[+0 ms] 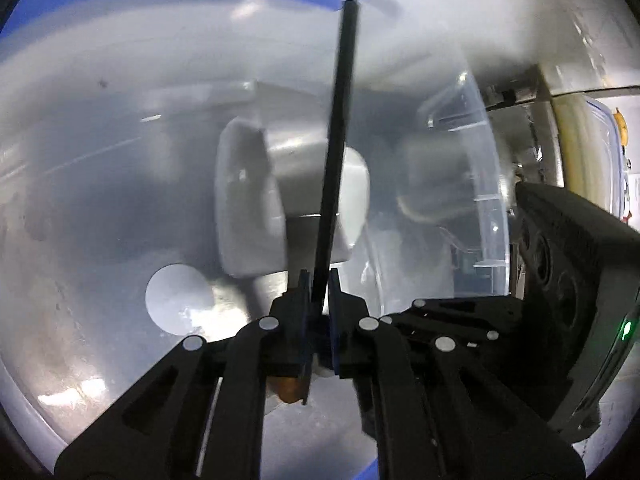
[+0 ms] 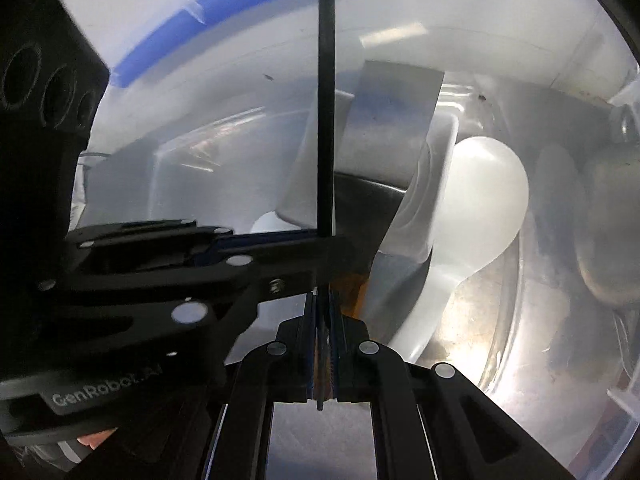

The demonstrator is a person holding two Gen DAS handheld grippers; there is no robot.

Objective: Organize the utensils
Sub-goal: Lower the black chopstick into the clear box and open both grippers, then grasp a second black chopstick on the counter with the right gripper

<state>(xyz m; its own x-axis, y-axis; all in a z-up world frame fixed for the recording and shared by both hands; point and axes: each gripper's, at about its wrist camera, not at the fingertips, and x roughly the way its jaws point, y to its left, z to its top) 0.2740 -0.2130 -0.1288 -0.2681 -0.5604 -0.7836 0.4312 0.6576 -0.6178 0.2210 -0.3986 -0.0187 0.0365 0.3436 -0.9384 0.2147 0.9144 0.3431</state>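
My left gripper (image 1: 319,292) is shut on a thin black stick (image 1: 339,140), likely a chopstick, which points up and away over a clear plastic bin (image 1: 486,168). My right gripper (image 2: 323,312) is shut on the same kind of black stick (image 2: 326,100), and the left gripper (image 2: 280,250) crosses from the left and clamps that stick just above my right fingertips. A white spoon (image 2: 486,196) and a flat metal blade (image 2: 394,128) lie in the bin below. The right gripper's body (image 1: 572,264) shows at the right of the left wrist view.
The bin has a blue rim (image 2: 224,12) at the far side and clear walls (image 2: 624,396) at the right. A white blocky utensil handle (image 1: 248,200) and a round white patch (image 1: 178,300) lie on the bin floor. The image is blurred.
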